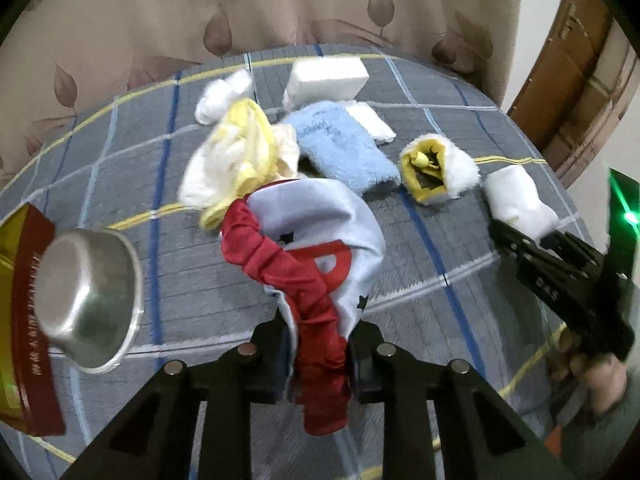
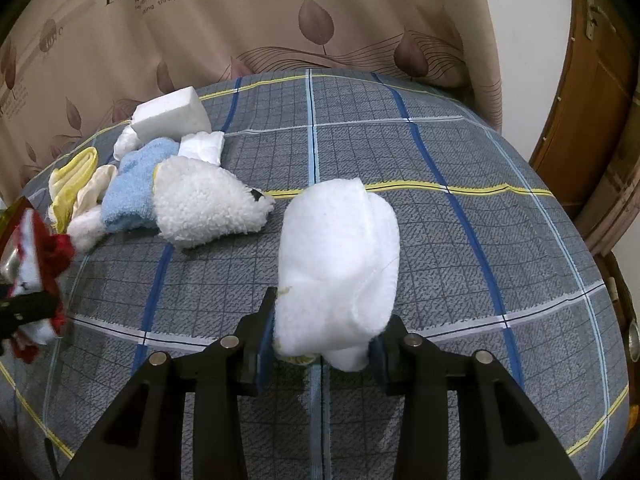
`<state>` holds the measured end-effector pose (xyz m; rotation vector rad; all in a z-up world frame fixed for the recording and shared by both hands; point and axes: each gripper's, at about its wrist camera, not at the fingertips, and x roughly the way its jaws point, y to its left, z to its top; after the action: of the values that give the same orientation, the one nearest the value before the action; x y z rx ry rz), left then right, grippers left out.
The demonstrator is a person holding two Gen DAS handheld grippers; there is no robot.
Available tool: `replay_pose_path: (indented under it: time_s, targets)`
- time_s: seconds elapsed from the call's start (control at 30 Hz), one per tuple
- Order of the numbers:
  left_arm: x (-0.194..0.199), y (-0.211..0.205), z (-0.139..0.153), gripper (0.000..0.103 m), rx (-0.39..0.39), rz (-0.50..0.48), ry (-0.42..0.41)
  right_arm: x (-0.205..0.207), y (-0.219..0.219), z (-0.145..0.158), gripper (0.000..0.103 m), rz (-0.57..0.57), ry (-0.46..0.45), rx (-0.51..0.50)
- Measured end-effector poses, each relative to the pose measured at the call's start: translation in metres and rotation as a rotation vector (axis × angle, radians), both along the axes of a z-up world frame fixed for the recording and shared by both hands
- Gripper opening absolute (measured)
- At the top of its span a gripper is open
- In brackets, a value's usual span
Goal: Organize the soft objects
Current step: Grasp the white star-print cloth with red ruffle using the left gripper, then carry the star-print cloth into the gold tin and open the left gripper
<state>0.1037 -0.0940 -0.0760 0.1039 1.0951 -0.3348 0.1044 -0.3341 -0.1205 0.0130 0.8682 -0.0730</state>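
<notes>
I judge the task to be near its beginning: most of the soft things lie loose in one heap, and I see no place where sorted things are already gathered.

At the far left, an overturned shiny steel bowl (image 1: pixel 90 300) rests against a red and gold box (image 1: pixel 24 320); these are hard things and not part of the sorting. Next, my left claw (image 1: pixel 318 364) is narrow and pinches the crumpled red and pale blue cloth with a red letter and small black stars (image 1: pixel 316 272). The red strip of it runs between the pads, and the rest spreads away from the claw toward the heap.

Behind it, in the middle, are a yellow and cream cloth (image 1: pixel 240 152), a fluffy light blue towel (image 1: pixel 344 148), a white foam block (image 1: pixel 326 78) and several small white cloths. To the right of them lies a white fleecy pouch with yellow lining (image 1: pixel 438 172), apart from the heap.

At the right, my right claw (image 2: pixel 324 350) grips the near end of a rolled white fleece cloth (image 2: pixel 340 256), which extends away from the claw over the grey checked cover (image 2: pixel 440 160). Whether it is lifted or resting I cannot tell.

What is left: almost everything in the heap.
</notes>
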Motion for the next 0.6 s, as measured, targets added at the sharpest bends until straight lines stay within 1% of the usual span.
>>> replay_pose_path:
  time_s: [0.13,0.23,0.27,0.37,0.47,0.6]
  targets:
    - [-0.012,0.021,0.022,0.023,0.026,-0.001,-0.046,0.001,0.001,-0.001,0.038,-0.001,0.002,-0.005]
    - [-0.013,0.047,0.038,0.023,0.058,0.031,-0.097,0.000,0.001,-0.001,0.038,-0.001,0.003,-0.007]
    - [-0.013,0.063,0.045,0.023,0.087,0.060,-0.122,0.001,0.000,-0.002,0.038,-0.001,0.003,-0.008]
    - [-0.008,0.105,0.058,0.023,0.123,0.142,-0.155,0.000,0.001,-0.001,0.038,-0.001,0.004,-0.013]
    - [-0.001,0.153,0.066,0.023,0.157,0.240,-0.164,0.001,0.003,-0.001,0.038,-0.002,0.006,-0.023]
    - [0.009,0.219,0.064,0.024,0.203,0.364,-0.148,0.001,0.003,-0.001,0.038,-0.005,0.008,-0.032]
